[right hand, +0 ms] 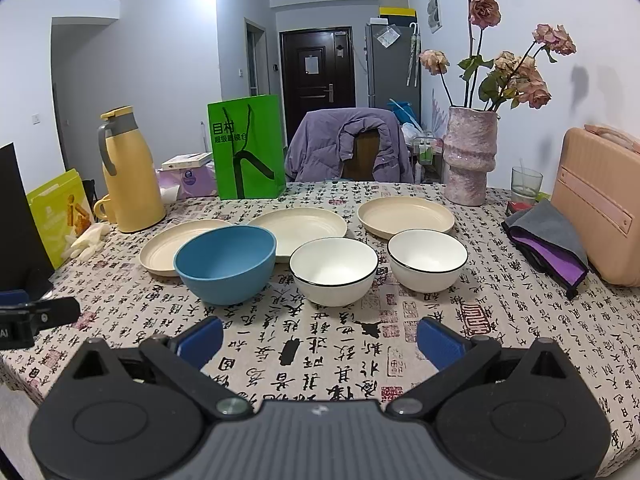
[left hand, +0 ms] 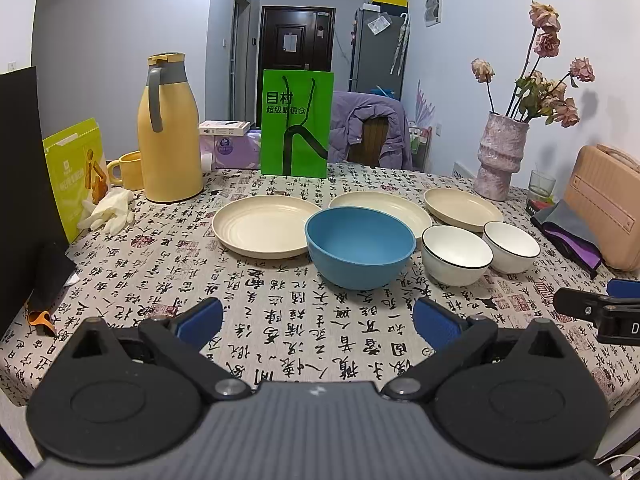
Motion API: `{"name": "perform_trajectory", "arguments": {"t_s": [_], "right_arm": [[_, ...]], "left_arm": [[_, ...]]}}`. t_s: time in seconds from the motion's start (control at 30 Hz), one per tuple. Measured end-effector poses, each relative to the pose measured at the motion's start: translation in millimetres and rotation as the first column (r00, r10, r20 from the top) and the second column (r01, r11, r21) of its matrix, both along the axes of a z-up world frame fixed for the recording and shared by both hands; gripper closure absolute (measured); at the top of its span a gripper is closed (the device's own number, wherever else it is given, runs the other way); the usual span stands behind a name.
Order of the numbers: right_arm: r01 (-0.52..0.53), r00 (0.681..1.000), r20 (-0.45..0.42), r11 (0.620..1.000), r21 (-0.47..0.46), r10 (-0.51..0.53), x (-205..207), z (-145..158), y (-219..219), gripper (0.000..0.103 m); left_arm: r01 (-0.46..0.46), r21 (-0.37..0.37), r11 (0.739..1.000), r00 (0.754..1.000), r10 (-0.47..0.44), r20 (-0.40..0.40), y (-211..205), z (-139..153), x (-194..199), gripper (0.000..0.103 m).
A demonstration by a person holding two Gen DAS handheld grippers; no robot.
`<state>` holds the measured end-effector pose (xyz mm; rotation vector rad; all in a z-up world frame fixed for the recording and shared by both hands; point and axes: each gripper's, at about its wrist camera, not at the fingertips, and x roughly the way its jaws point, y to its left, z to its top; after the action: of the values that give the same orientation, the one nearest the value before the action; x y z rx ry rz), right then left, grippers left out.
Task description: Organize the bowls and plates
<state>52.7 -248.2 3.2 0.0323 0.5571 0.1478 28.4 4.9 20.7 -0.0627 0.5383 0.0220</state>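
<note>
Three cream plates sit in a row on the table: left plate (left hand: 262, 224) (right hand: 168, 246), middle plate (left hand: 380, 206) (right hand: 304, 226), right plate (left hand: 462, 206) (right hand: 406, 214). In front of them stand a blue bowl (left hand: 360, 246) (right hand: 226, 262) and two white bowls with dark rims (left hand: 456, 254) (right hand: 334, 270), (left hand: 512, 246) (right hand: 427, 258). My left gripper (left hand: 318, 326) is open and empty, over the tablecloth short of the blue bowl. My right gripper (right hand: 320, 338) is open and empty too, short of the nearer white bowl.
A yellow thermos (left hand: 170, 128) and mug (left hand: 128, 170), a green paper bag (left hand: 296, 122), a vase of dried roses (left hand: 500, 156), a glass (right hand: 526, 184), a pink case (right hand: 600, 208) and a folded cloth (right hand: 552, 240) ring the dishes. A chair with a purple jacket (right hand: 348, 144) stands behind the table.
</note>
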Motion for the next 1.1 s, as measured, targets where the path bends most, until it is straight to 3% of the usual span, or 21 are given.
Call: {"name": "perform_trajectory", "arguments": {"t_s": [0.4,1.1], "right_arm": [[-0.009,1.0,0.001,1.0,-0.002,0.009,12.7,1.1,6.8,0.0],[-0.05,0.999,0.001,0.999,0.021,0.05,67.0,0.7,25.2,0.0]], "left_arm": [[-0.007,-0.006,1.0,1.0,0.007,-0.001,3.6,2.4,6.3,0.0],[-0.049,0.015,0.999,0.999,0.049,-0.011,25.1,7.2,53.1,0.0]]}}
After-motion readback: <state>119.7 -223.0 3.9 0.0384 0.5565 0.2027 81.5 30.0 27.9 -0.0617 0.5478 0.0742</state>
